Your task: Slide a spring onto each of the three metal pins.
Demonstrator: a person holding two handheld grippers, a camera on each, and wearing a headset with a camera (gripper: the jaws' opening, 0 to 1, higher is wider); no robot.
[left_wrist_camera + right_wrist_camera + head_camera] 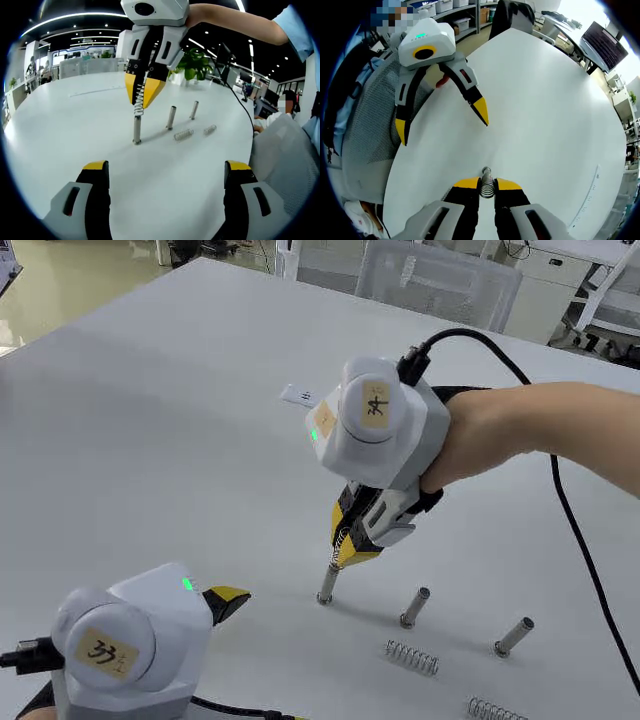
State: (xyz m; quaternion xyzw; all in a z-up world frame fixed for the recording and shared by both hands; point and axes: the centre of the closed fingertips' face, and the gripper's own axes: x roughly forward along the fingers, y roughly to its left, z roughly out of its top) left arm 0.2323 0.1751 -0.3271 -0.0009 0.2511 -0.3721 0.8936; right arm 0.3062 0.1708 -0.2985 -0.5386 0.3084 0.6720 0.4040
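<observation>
A: Status on the right gripper [356, 543]?

B: I have it clamped on a spring [341, 537], jaws closed onto the coils. The spring is upright. Its lower end pokes out below the yellow tips.

A: Where is it against the pin?

B: Directly over the end pin [327, 585], leftmost of the row in my head view. From the left gripper view, the spring's bottom coil sits right at the pin's top. I can't tell whether it's started over the tip or is only touching. The right gripper view looks down along the spring, and the pin's top shows just past its end, centred between my jaws.

A: Left gripper [166, 170]?

B: Jaws wide open, gripping nothing. It's low over the table [150, 440], well apart from the end pin and pointed at it.

A: Other parts?

B: The middle pin [414, 607] and far pin [513, 636] stand upright on the table, both bare. One loose spring [411, 657] lies flat near the middle pin, on my side of it. A second loose spring [495, 710] lies near the far pin, at the bottom edge of my head view.
</observation>
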